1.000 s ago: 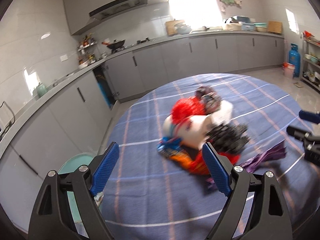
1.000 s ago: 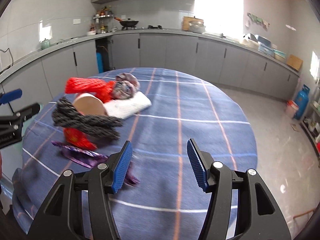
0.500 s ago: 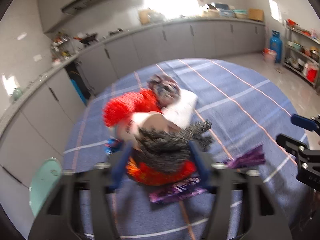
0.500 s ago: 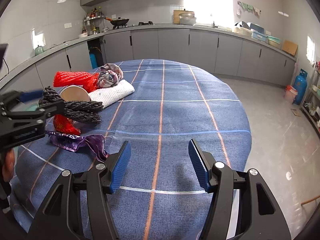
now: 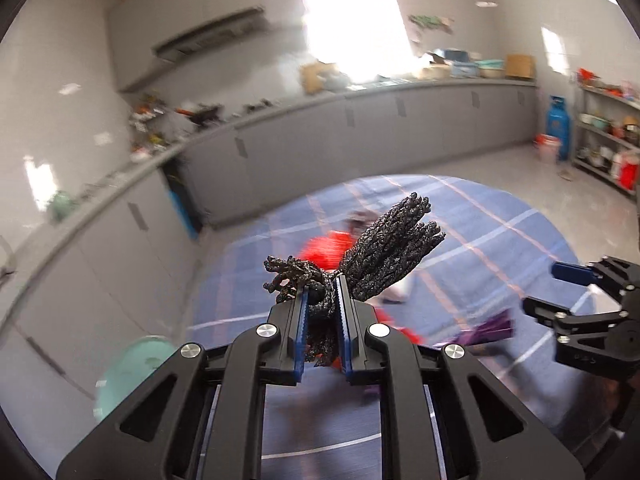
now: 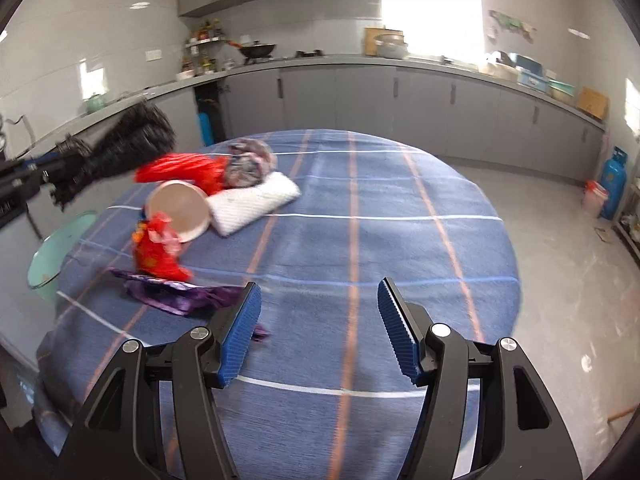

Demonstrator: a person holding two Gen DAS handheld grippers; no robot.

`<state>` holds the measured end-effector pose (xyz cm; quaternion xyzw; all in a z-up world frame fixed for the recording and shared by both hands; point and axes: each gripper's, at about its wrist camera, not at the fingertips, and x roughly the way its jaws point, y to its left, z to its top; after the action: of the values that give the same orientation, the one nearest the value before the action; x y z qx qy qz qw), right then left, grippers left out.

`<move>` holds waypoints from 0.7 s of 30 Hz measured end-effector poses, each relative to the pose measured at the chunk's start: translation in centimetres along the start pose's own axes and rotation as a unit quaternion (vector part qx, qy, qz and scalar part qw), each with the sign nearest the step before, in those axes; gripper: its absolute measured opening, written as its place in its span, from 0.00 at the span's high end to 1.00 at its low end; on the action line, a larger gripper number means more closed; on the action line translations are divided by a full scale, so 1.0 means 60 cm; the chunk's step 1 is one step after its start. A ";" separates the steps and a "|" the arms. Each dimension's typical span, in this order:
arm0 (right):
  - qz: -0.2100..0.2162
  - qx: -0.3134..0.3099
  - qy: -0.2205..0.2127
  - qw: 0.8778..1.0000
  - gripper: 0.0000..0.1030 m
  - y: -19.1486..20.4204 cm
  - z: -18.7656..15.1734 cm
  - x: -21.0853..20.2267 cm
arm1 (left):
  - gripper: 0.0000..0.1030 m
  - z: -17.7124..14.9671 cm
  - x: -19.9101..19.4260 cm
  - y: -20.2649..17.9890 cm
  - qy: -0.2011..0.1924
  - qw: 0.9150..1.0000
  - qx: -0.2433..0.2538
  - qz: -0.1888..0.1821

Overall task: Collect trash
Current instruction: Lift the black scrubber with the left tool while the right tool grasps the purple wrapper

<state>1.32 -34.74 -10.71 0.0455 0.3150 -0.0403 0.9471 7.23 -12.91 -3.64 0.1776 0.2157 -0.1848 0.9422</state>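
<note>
My left gripper (image 5: 321,292) is shut on a black knitted bundle (image 5: 384,252) and holds it in the air above the round blue table (image 6: 360,248). The bundle also shows at the left of the right wrist view (image 6: 120,148). On the table lie a red net (image 6: 176,166), a round paper tub (image 6: 178,210), a white foam sleeve (image 6: 256,200), a grey crumpled cloth (image 6: 248,162), a red wrapper (image 6: 154,252) and a purple wrapper (image 6: 176,294). My right gripper (image 6: 318,304) is open and empty over the table's near side, right of the purple wrapper.
A mint-green bin (image 6: 56,252) stands on the floor off the table's left edge, also low left in the left wrist view (image 5: 132,372). Grey kitchen cabinets (image 6: 400,100) run along the back wall. A blue gas cylinder (image 6: 612,184) stands at the far right.
My left gripper closed on the black bundle and lifted it off the pile, up and to the left. The paper tub underneath now shows. My right gripper stayed open and shifted slightly.
</note>
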 end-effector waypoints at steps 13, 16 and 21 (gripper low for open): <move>0.046 -0.066 0.065 0.995 0.42 0.072 0.008 0.068 | 0.87 -0.083 0.029 0.143 0.064 0.992 -0.054 0.091; 0.053 -0.076 0.078 0.993 0.51 0.076 0.003 0.068 | 0.87 -0.093 0.034 0.144 0.070 0.992 -0.053 0.088; 0.054 -0.099 0.098 0.989 0.71 0.083 -0.005 0.071 | 0.87 -0.101 0.039 0.147 0.075 0.992 -0.052 0.087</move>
<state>5.09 -29.97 -13.20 -0.0280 0.4060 0.0473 0.9122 10.88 -3.37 -7.61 0.1598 0.2791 -0.0765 0.9438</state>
